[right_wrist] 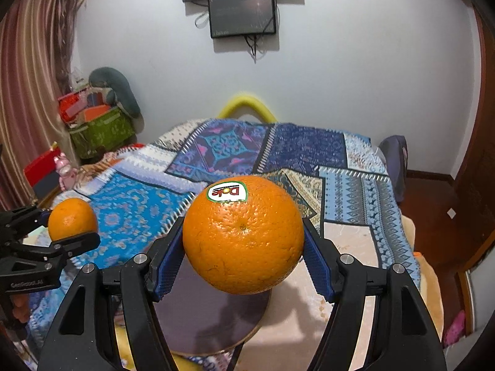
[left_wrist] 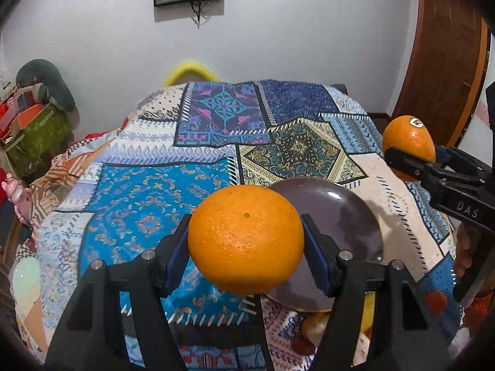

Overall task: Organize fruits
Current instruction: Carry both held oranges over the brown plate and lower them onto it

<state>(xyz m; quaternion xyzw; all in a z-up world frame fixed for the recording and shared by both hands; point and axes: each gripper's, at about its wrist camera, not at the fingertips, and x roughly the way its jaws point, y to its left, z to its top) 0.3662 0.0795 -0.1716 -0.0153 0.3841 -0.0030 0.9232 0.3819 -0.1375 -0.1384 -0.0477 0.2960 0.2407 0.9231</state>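
In the left wrist view my left gripper (left_wrist: 246, 232) is shut on a plain orange (left_wrist: 246, 239), its blue pads pressing both sides. The fruit hangs above the left edge of a dark, glossy plate (left_wrist: 352, 216). At the right of that view my right gripper (left_wrist: 414, 157) holds a second orange (left_wrist: 408, 139) above the cloth. In the right wrist view my right gripper (right_wrist: 243, 232) is shut on that stickered orange (right_wrist: 243, 241), over the dark plate (right_wrist: 210, 318). My left gripper (right_wrist: 71, 225) shows at the left with the plain orange (right_wrist: 72, 218).
A patchwork cloth (left_wrist: 148, 191) covers the table. A yellow chair back (right_wrist: 246, 105) rises behind the far edge. A green box (right_wrist: 102, 133) with clutter stands at the left, and a wooden door (left_wrist: 445, 61) at the right. An orange-yellow shape (left_wrist: 314, 324) peeks out below the plate.
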